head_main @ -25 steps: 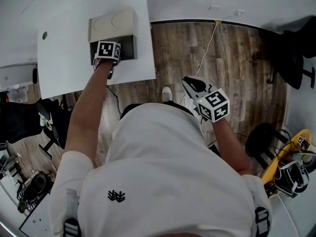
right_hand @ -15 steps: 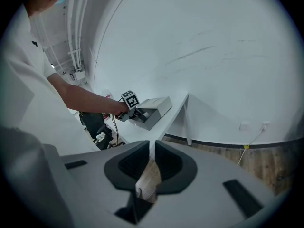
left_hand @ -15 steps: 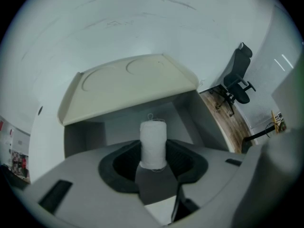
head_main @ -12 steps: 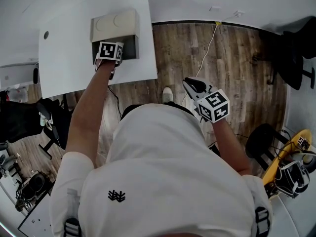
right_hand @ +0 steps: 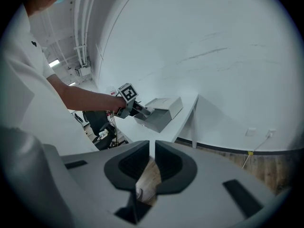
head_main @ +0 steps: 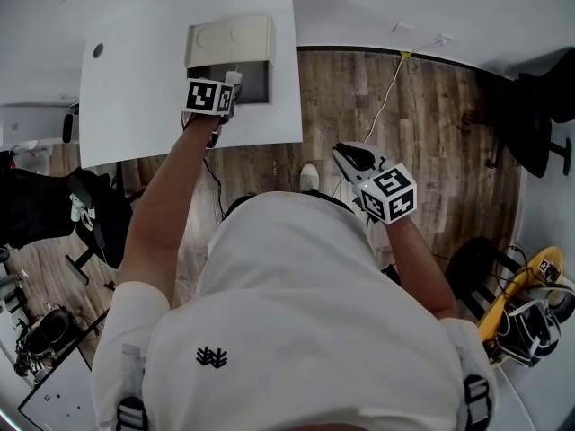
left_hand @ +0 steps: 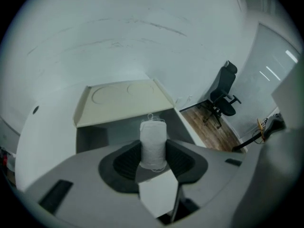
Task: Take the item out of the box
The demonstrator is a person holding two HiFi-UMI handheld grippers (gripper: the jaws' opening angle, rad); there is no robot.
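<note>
On the white table [head_main: 135, 106] at the left, the box [head_main: 229, 39] stands open, its beige lid tipped back. The left gripper [left_hand: 153, 159] has just been closing its jaws and clamps a small white roll [left_hand: 153, 134] upright between its pads, at the box's open mouth. Off to the right, the right gripper [right_hand: 152, 161] hangs above the wooden floor [head_main: 431, 106], its jaws all but together with nothing between them.

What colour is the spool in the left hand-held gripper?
White; the spool shows best in the left gripper view.
</note>
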